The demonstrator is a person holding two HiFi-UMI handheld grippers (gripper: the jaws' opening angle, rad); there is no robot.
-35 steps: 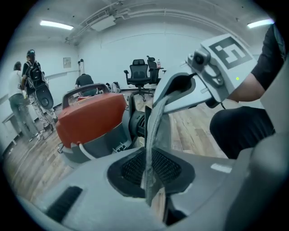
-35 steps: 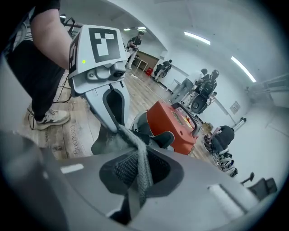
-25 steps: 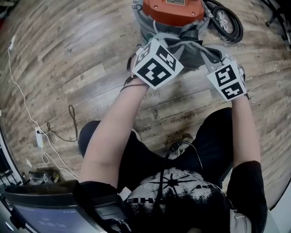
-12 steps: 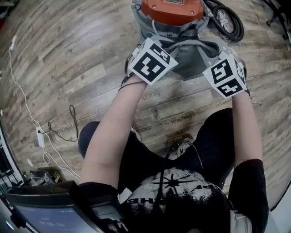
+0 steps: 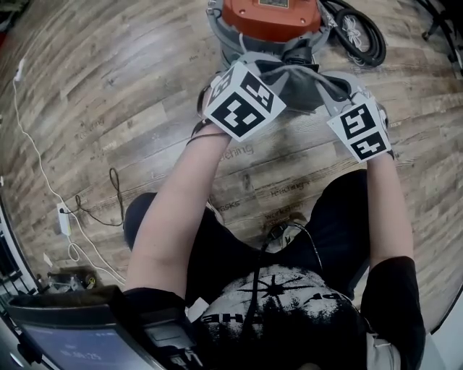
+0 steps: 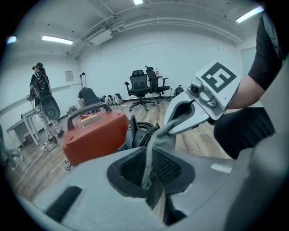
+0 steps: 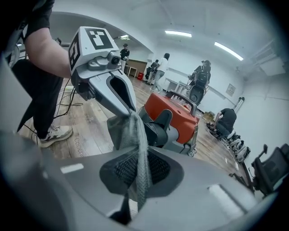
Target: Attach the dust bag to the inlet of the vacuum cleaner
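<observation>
Head view steeply down, 2 gripper views low, close, both sharing vacuum cleaner

Grey dust bag stretched taut beside orange vacuum cleaner inlet.

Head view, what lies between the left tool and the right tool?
The grey dust bag, gripped by the left tool and the right tool, just before the orange vacuum cleaner. The head view shows it.

Right tongs pinching grey dust bag, orange vacuum cleaner behind
</observation>
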